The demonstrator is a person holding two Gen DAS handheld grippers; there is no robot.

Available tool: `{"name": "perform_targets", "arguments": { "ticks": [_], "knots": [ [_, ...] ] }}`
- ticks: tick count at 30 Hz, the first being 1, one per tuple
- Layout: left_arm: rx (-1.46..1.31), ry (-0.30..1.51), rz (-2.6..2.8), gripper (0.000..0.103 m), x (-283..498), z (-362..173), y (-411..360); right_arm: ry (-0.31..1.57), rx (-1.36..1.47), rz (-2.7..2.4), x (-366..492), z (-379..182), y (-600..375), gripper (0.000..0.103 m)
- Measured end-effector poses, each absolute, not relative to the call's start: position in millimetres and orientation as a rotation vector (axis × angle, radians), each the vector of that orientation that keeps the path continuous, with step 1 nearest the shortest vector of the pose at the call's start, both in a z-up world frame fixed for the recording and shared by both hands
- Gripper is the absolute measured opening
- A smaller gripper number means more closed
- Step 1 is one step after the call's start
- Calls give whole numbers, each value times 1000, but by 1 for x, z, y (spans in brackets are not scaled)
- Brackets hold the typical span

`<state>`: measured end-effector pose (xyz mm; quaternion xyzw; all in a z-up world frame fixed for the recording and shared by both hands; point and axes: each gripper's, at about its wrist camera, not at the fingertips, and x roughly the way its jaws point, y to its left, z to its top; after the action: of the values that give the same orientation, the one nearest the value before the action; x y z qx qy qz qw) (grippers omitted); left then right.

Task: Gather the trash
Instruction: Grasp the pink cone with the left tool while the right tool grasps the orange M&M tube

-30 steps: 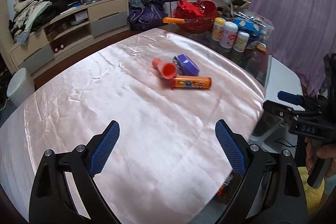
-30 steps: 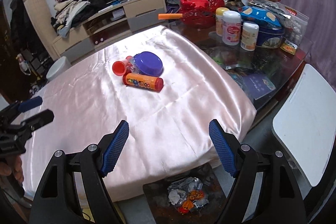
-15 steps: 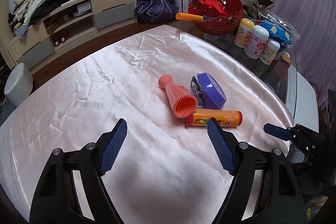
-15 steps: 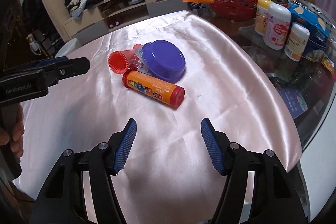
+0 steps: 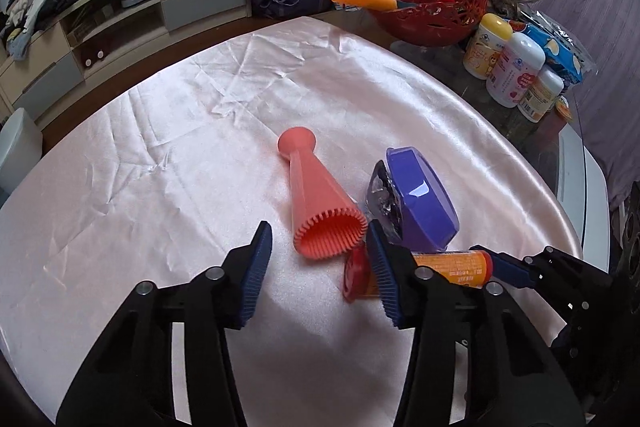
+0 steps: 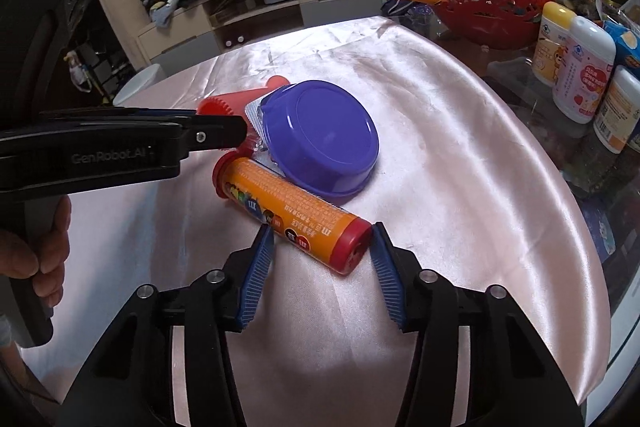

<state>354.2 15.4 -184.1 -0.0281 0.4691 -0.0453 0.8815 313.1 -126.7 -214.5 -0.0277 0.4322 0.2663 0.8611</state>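
Pink satin cloth (image 5: 168,163); both hand-held grippers closing, still apart: left (image 5: 320,267) near cone (image 5: 316,195), right (image 6: 320,267) straddling tube (image 6: 288,207).

i see a table (image 5: 532,131) with a dark glossy top, mostly draped in a creased pale pink satin cloth (image 5: 168,163). at the centre of the frame a coral ribbed cone (image 5: 316,195), an overturned purple bowl (image 6: 320,135) and an orange tube with red caps (image 6: 296,211) lie bunched together on the cloth. at upper right, on bare tabletop, stand a red basket (image 5: 436,7) and three white bottles (image 5: 516,71).
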Motion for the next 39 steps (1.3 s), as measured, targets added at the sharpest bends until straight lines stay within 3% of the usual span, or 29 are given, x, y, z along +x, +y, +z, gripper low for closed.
{"name": "perform_targets", "arguments": {
  "ticks": [6,8,9,10,11,16,21,28,33,39],
  "knots": [
    [-58,967,-116,19,361,-184,18,909,-71,578,306,-214,-125,36],
    [-58,967,-111,19,363,-183,19,911,-66,572,300,-213,-132,35],
    [-59,966,-108,25,362,-183,19,916,-59,569,296,-213,-137,35],
    [-57,964,-107,37,362,-182,20,921,-53,564,292,-213,-142,35],
    [-51,958,-111,41,362,-182,19,925,-48,557,287,-213,-149,35],
    [-42,954,-123,48,368,-183,13,942,-13,474,273,-213,-186,35],
    [-50,951,-120,49,383,-185,9,946,21,428,270,-213,-211,35],
    [-38,943,-100,70,399,-188,0,935,31,420,270,-213,-210,35],
    [-26,937,-96,72,407,-189,-6,929,37,427,270,-214,-211,35],
    [-12,953,-72,66,405,-192,-3,928,42,432,270,-214,-212,35]
  ]
}}
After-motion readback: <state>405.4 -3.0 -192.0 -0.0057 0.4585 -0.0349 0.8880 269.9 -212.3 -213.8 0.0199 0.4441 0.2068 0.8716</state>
